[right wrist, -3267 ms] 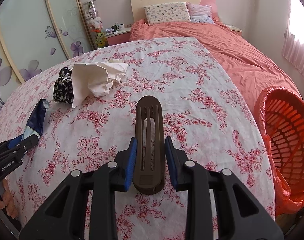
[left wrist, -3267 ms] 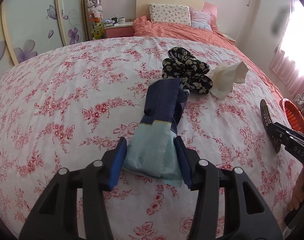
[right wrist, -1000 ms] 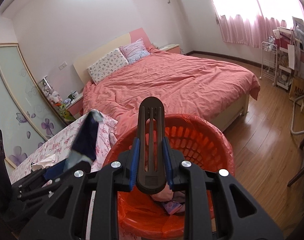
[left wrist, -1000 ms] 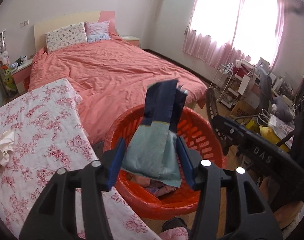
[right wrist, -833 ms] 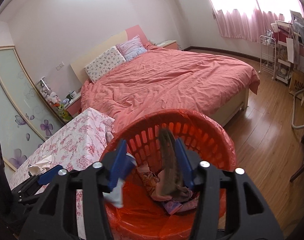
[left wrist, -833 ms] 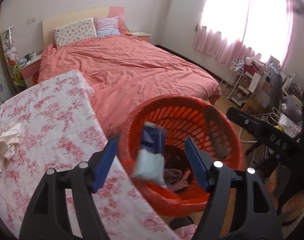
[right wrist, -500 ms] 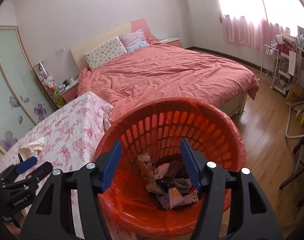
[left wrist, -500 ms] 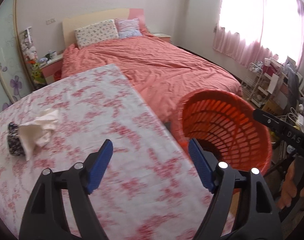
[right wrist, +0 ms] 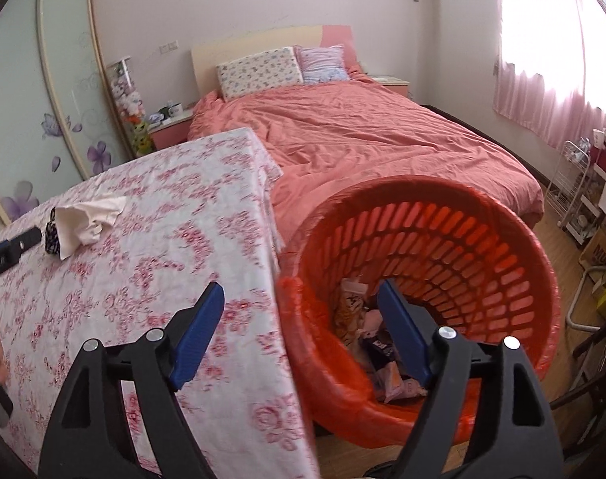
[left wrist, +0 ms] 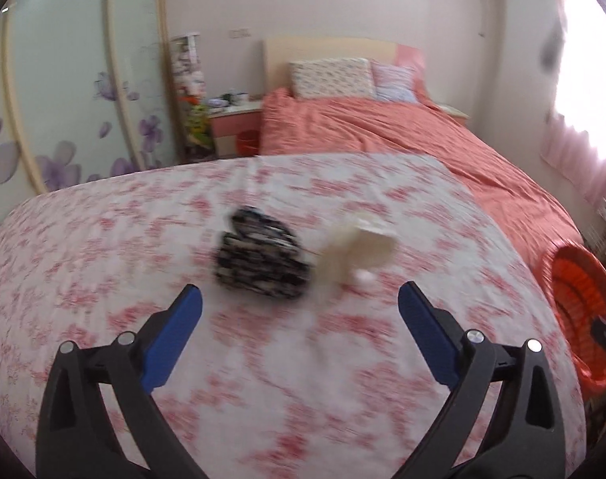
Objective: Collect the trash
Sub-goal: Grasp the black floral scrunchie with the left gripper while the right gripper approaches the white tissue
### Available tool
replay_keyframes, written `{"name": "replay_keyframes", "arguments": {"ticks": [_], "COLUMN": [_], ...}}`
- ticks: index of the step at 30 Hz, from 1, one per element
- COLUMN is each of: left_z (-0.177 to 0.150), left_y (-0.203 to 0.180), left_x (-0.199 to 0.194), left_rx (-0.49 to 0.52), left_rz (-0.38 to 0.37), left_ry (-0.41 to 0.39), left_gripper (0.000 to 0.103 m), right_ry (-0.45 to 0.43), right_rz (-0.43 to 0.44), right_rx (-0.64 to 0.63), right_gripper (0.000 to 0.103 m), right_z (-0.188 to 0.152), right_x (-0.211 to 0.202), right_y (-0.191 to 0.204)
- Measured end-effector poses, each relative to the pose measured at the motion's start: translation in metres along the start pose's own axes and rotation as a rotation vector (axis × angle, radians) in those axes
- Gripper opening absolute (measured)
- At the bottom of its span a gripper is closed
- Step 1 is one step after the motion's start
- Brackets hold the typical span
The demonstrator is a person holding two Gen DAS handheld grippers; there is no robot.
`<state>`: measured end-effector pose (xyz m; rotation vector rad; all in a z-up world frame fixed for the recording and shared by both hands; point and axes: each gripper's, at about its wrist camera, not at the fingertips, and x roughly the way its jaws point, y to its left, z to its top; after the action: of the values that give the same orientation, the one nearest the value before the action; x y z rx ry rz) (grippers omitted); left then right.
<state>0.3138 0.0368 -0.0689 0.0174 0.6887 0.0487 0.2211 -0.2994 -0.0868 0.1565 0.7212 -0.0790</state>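
**Both claws wide apart and empty; two scraps left on the floral surface, basket partly filled**

Left wrist view: The left claw (left wrist: 301,305) is seen spread wide, its blue pads far apart, with nothing held between them. It is held above the floral surface (left wrist: 103,247), which is blurred. Just beyond the claw, a black-and-white patterned bundle (left wrist: 261,255) is seen lying on the cloth. A crumpled white tissue (left wrist: 356,251) lies just beside the bundle, on its right, and the two appear to touch, though the blur leaves this uncertain. The orange basket (left wrist: 578,299) is seen well to the right of the bundle, past the surface's edge and low in the view. A bed (left wrist: 382,131) with a coral cover and two pillows is seen behind the surface.

Right wrist view: The right claw (right wrist: 301,325) is likewise spread wide and holds nothing. It is held over the edge where the floral surface (right wrist: 163,239) meets the orange basket (right wrist: 462,223), one pad being over the cloth and the other over the basket's mouth. The basket stands just beside the surface, lined with a red bag, and mixed wrappers and scraps (right wrist: 370,343) are seen at its bottom. Well away from the basket, toward the surface's far left part, the white tissue (right wrist: 89,217) is seen touching the patterned bundle (right wrist: 52,235). The tip of the left claw (right wrist: 11,253) is seen just left of the bundle.
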Motion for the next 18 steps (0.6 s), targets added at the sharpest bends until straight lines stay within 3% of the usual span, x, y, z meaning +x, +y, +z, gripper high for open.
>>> {"name": "replay_keyframes", "arguments": {"ticks": [4, 9, 12, 16, 18], "left_z": [0.017, 0.030, 0.032, 0.022, 0.015], "left_y": [0.027, 0.022, 0.019, 0.025, 0.038], "left_x": [0.024, 0.062, 0.088, 0.104, 0.097], "left_rx": [-0.055, -0.012, 0.007, 0.009, -0.011], "left_rz": [0.007, 0.007, 0.028, 0.047, 0.027], "left_ry": [0.022, 0.089, 0.140, 0.206, 0.204], "left_gripper": [0.095, 0.087, 0.075, 0.040, 0.039], "right_ry": [0.014, 0.023, 0.027, 0.034, 0.036], "right_rz": [0.029, 0.064, 0.080, 0.105, 0.120], "right_rx": [-0.005, -0.031, -0.053, -0.074, -0.088], "right_gripper": [0.079, 0.079, 0.079, 0.080, 0.081], "right_z": [0.000, 0.001, 0.002, 0.003, 0.003], "right_x": [0.004, 0.007, 0.008, 0.009, 0.009], "right_y": [0.017, 0.041, 0.053, 0.070, 0.081]}}
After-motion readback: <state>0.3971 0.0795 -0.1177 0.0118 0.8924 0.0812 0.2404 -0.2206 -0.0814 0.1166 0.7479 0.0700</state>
